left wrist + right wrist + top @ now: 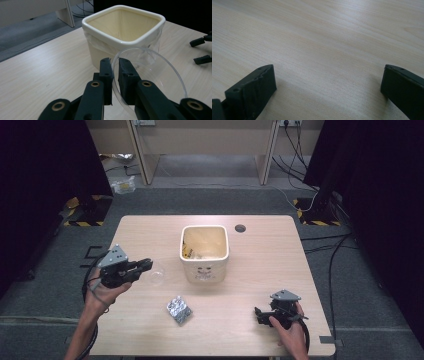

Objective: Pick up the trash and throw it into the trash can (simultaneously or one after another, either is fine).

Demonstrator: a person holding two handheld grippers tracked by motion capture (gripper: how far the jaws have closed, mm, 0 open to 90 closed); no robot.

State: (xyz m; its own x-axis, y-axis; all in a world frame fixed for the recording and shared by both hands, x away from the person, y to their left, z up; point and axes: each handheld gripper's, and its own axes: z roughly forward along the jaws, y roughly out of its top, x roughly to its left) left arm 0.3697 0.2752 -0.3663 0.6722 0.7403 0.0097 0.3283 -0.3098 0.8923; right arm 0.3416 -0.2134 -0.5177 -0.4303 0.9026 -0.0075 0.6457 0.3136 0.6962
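clear round lid, thin-rimmed, pinched on edge by left gripper.

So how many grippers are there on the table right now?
2. The left gripper is left of the bin, pinching a clear dish; the right gripper rests open near the table's right front corner.

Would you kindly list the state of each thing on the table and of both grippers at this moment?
Clear round plastic dish: pinched by its rim, lifted, tilted on edge.
Left gripper: shut on the dish's rim, beside the bin.
Right gripper: open, empty, low over the table.
Cream square bin: upright, open-topped, lined with a bag, some scraps inside.
Silver blister pack: lying flat on the wooden table, untouched.
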